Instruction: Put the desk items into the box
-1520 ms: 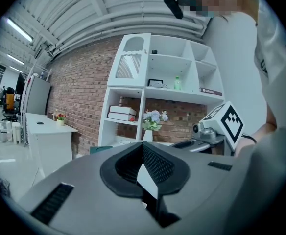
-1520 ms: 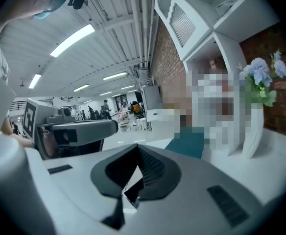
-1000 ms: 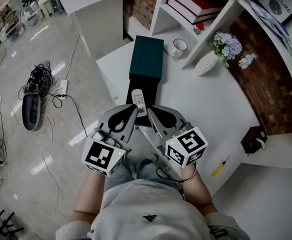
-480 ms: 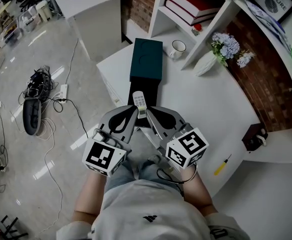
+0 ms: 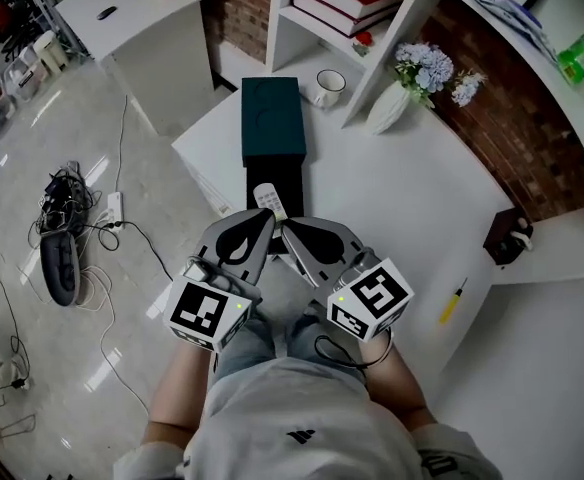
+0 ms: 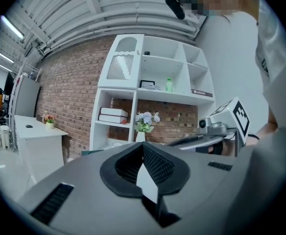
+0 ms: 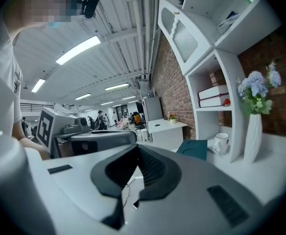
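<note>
Presently, left tool (image 6: pixel 143 148): jaws pressed together, nothing pinched; held at the near table edge, in front of the person.
Right tool (image 7: pixel 134 148): jaws pressed together, empty; just beside the left tool, tips close to its tips.
Remote (image 5: pixel 268 200): white; lies within the black tray's outline, just beyond both tool tips.
Black tray (image 5: pixel 290 173): open; touches the near end of the teal box (image 5: pixel 273 118) on the white table (image 5: pixel 402 198).
Screwdriver (image 5: pixel 453 301): yellow; near the table's right edge, well apart from the tray.
Mug (image 5: pixel 324 86): white; just beyond the teal box, beside the shelf unit.
</note>
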`<state>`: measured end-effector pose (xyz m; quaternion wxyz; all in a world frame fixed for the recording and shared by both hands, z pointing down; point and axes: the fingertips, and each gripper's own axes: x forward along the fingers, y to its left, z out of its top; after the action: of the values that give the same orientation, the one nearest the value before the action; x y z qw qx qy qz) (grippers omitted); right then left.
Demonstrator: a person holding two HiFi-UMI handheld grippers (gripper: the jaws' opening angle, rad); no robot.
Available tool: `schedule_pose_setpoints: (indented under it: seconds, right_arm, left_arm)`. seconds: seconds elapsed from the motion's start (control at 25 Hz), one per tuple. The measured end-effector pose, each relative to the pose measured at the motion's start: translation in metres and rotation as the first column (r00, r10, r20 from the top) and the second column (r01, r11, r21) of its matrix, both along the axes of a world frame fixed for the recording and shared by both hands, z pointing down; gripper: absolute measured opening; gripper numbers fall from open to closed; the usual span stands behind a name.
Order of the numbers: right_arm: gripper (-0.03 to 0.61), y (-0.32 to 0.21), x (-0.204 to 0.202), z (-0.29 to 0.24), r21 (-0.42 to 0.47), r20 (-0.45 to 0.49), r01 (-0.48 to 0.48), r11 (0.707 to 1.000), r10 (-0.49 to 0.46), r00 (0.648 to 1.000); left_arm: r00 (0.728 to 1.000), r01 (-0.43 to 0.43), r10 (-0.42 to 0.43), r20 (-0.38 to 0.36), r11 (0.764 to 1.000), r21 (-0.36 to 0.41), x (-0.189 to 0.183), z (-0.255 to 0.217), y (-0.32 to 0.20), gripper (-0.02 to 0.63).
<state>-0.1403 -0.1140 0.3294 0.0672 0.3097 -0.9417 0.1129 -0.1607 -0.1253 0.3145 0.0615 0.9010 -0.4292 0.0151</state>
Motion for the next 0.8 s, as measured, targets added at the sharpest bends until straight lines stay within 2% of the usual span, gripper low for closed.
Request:
schedule_pose_setpoints:
  seconds: [0.2,0.4,0.6,0.8]
  right_arm:
    - [0.008,-0.002,0.02,0.001,0.004,-0.011,-0.118,0.993,0.118,0.993]
    - [0.008,0.0,0.046,0.003,0.02,-0.016,-0.232,0.973,0.232,0.973]
    - [0.008,0.007,0.072,0.007,0.036,-0.043,-0.338,0.941,0.339,0.94]
    - [0.008,0.014,0.1,0.003,0.041,-0.018,-0.434,0.9,0.435,0.9]
  left_arm:
    - [0.993,-0.12,0.12,0.002,0.993,0.005,0.021,0.001,-0.003,0.012]
    - [0.972,-0.237,0.237,0.003,0.972,0.006,0.049,0.003,-0.003,0.012]
    - [0.938,-0.346,0.346,-0.005,0.938,-0.012,0.079,0.008,0.002,0.012]
    - [0.897,-0.442,0.442,-0.015,0.897,-0.021,0.108,0.011,0.008,0.012]
